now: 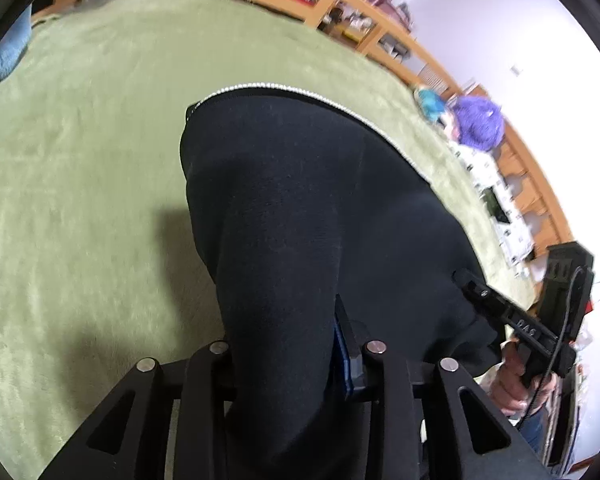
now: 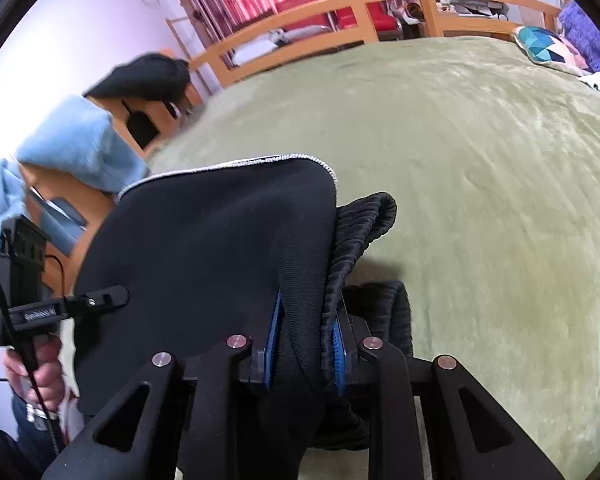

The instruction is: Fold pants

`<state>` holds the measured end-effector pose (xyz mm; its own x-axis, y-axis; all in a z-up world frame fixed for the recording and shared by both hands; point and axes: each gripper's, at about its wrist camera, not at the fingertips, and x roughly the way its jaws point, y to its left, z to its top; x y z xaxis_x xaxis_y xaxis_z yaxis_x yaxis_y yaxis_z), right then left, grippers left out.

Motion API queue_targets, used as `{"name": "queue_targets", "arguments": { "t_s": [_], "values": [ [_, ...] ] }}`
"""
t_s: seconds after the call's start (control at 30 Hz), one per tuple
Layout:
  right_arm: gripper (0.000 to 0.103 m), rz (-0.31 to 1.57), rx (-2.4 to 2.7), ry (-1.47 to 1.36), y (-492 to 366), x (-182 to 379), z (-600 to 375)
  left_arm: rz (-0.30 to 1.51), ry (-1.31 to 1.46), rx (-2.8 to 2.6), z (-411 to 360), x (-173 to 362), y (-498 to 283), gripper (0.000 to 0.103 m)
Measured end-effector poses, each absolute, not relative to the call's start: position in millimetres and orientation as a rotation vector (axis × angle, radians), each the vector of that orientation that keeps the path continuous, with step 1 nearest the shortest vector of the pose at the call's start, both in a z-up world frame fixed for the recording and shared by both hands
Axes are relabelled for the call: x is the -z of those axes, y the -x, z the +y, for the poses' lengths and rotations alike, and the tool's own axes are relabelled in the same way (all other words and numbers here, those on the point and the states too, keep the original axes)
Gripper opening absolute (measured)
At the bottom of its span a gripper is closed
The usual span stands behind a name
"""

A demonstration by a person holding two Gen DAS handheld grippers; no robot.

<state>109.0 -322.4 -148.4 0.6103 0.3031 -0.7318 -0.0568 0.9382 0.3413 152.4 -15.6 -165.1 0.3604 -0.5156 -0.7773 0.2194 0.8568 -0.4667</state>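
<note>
Black pants (image 1: 320,208) with a thin white trim line hang stretched between both grippers above a green bed cover (image 1: 80,160). My left gripper (image 1: 288,344) is shut on one edge of the pants; cloth hides its left finger. My right gripper (image 2: 306,332) is shut on the ribbed waistband (image 2: 360,232) of the pants (image 2: 204,248), between its blue pads (image 2: 274,328). The right gripper also shows in the left wrist view (image 1: 466,278), at the pants' right edge. The left gripper also shows in the right wrist view (image 2: 112,296), at their left edge.
The green cover (image 2: 480,180) spreads over a bed with a wooden rail (image 2: 340,12) at the back. Pillows (image 2: 548,46) lie at one end, a purple one (image 1: 480,120) among them. A light blue cloth (image 2: 72,140) and a dark garment (image 2: 144,76) lie on wooden furniture at the left.
</note>
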Motion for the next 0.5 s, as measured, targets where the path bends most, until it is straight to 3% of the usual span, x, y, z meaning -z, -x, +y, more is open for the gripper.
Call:
{"name": "queue_targets", "arguments": {
  "t_s": [0.03, 0.1, 0.17, 0.27, 0.43, 0.47, 0.5],
  "values": [
    [0.025, 0.906, -0.202, -0.293, -109.0, 154.9, -322.2, 1.114, 0.295, 0.468, -14.5, 172.3, -150.9, 0.038],
    [0.044, 0.927, -0.174, -0.281, -108.0, 167.8, -324.0, 1.122, 0.252, 0.415, -15.0, 186.2, -148.2, 0.06],
    [0.052, 0.943, -0.14, -0.255, -105.2, 176.2, -327.6, 1.12, 0.273, 0.395, -5.5, 191.0, -139.9, 0.062],
    [0.052, 0.917, -0.121, -0.226, -91.4, 160.9, -328.2, 1.095, 0.305, 0.375, 14.0, 185.5, -122.3, 0.067],
    [0.052, 0.791, -0.137, -0.114, -59.0, 119.8, -304.4, 1.02, 0.347, 0.395, 31.2, 164.4, -94.4, 0.067],
    [0.051, 0.767, -0.171, -0.105, -54.2, 115.1, -296.3, 0.997, 0.355, 0.412, 28.3, 158.5, -89.1, 0.067],
    [0.043, 0.756, -0.2, -0.096, -51.1, 113.9, -288.9, 0.978, 0.36, 0.43, 27.1, 153.3, -85.6, 0.067]
  ]
}}
